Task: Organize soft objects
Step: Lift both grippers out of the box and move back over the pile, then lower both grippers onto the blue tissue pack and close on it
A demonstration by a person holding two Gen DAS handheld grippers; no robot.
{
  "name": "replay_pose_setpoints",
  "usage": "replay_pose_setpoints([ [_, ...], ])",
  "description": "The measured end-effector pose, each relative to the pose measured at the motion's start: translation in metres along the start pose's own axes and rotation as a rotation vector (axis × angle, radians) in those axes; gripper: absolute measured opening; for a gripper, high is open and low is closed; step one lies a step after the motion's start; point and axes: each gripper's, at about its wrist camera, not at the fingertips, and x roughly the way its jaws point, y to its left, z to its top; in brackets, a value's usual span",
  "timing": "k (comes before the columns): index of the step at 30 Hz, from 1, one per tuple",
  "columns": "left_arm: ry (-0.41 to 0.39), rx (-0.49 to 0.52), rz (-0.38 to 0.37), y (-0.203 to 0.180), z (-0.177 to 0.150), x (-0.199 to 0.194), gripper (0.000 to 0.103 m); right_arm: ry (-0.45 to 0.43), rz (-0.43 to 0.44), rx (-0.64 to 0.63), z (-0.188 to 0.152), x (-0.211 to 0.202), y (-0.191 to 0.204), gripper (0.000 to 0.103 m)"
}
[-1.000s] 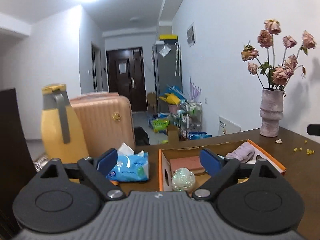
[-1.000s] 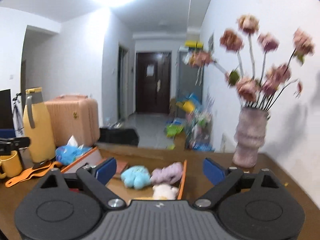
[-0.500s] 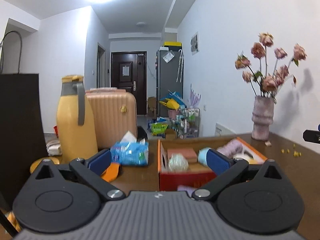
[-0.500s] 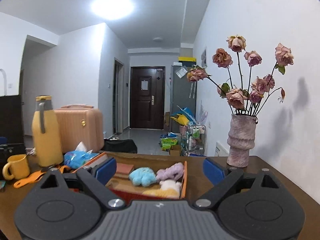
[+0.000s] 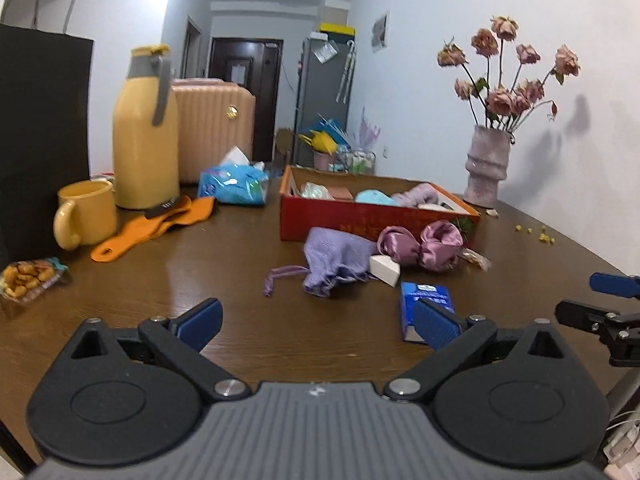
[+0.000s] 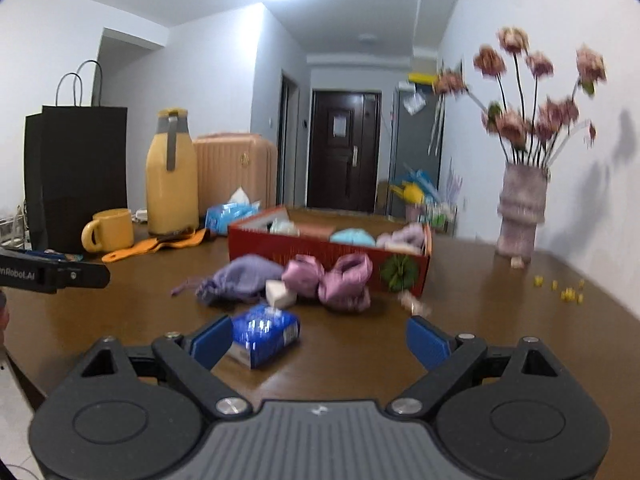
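Pouch [image 5: 335, 258] beside bow [image 5: 420, 243], tools apart.

Beyond the right gripper's jaws, the flowers [image 6: 532, 92] and vase [image 6: 520, 212] are motion-blurred. The blue packet [image 5: 424, 304] sits partly hidden behind the left gripper's right jaw. The box's [image 5: 360, 216] contents are too small to identify.

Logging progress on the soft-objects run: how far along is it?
Partly done. The red box already holds a blue plush and a lilac one. Nothing is in hand: left gripper and right gripper are both open and empty. Left on the table: purple pouch, pink satin bow, white sponge, blue tissue pack.
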Motion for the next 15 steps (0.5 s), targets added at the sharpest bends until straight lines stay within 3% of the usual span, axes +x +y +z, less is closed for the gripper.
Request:
replay_pose_setpoints([
  [4,0.051,-0.010,-0.009,-0.009,0.001,0.022,0.103,0.009,0.007,0.028,0.003,0.012,-0.005,0.091],
  [8,0.109,0.021,-0.034,-0.023,-0.005,0.047,0.103,0.051,0.053,0.050,0.005,0.040,-0.010,0.085],
  [9,0.120,0.028,-0.043,-0.026,-0.006,0.053,0.102,0.066,0.062,0.049,0.006,0.049,-0.010,0.079],
  [10,0.138,0.032,-0.061,-0.030,-0.007,0.059,0.096,0.078,0.072,0.044,0.006,0.058,-0.010,0.076],
  [11,0.156,0.031,-0.084,-0.032,-0.006,0.064,0.080,0.088,0.083,0.038,0.007,0.066,-0.011,0.073],
  [13,0.204,-0.017,-0.164,-0.032,-0.004,0.076,0.059,0.105,0.098,0.019,0.011,0.085,-0.010,0.068],
  [15,0.279,-0.107,-0.251,-0.028,-0.002,0.090,0.048,0.119,0.125,0.000,0.017,0.107,-0.011,0.061],
])
